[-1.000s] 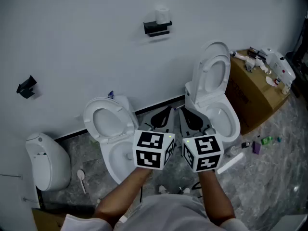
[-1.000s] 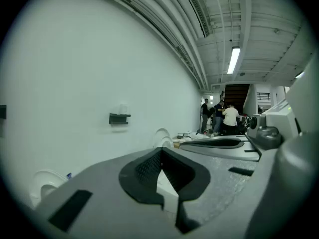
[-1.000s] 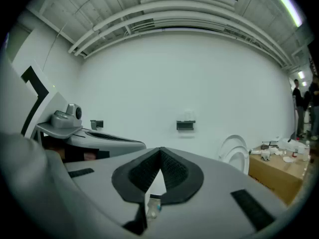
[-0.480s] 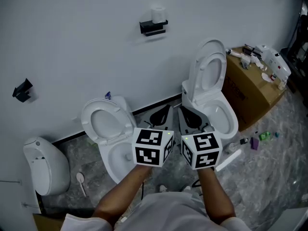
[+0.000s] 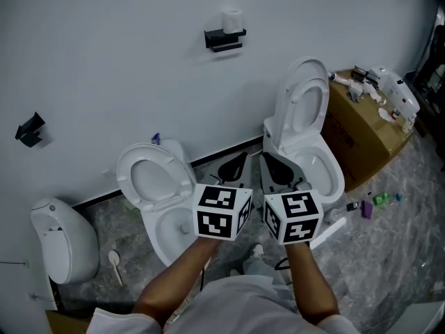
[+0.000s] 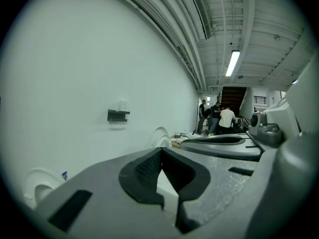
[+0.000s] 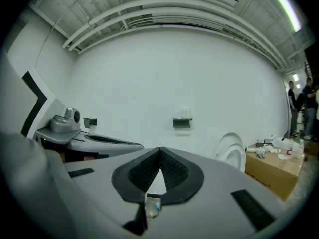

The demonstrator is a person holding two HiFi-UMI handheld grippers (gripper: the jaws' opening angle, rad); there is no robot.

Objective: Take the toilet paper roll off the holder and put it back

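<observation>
The task looks barely begun: the toilet paper roll point(image 5: 233, 18) stands upright on top of its holder point(image 5: 225, 39), high on the white wall above the gap between two toilets, and both tools are well apart from it. The left gripper point(image 6: 160, 153) and right gripper point(image 7: 160, 152) hang side by side close to the person's body, low over the floor. The fingers point(image 6: 145, 172) of the left are clenched tip to tip on nothing, and the right's fingers point(image 7: 174, 171) are closed and empty in the same way. The next move probably calls for raising one gripper to the wall, spreading its fingers wider than the roll, and closing on its curved sides before lifting it straight up off the holder. The roll is a small pale cylinder of soft paper, likely light and easily squashed, so a gentle squeeze should do. The holder is a dark, boxy, hard-edged bracket fixed flat to the smooth matt wall. The finger pads are black with a fine ribbed texture, set in grey moulded plastic. Both toilets point(image 5: 158, 193) are glossy white ceramic with raised lids, and the floor point(image 5: 389, 256) is mottled grey stone.
</observation>
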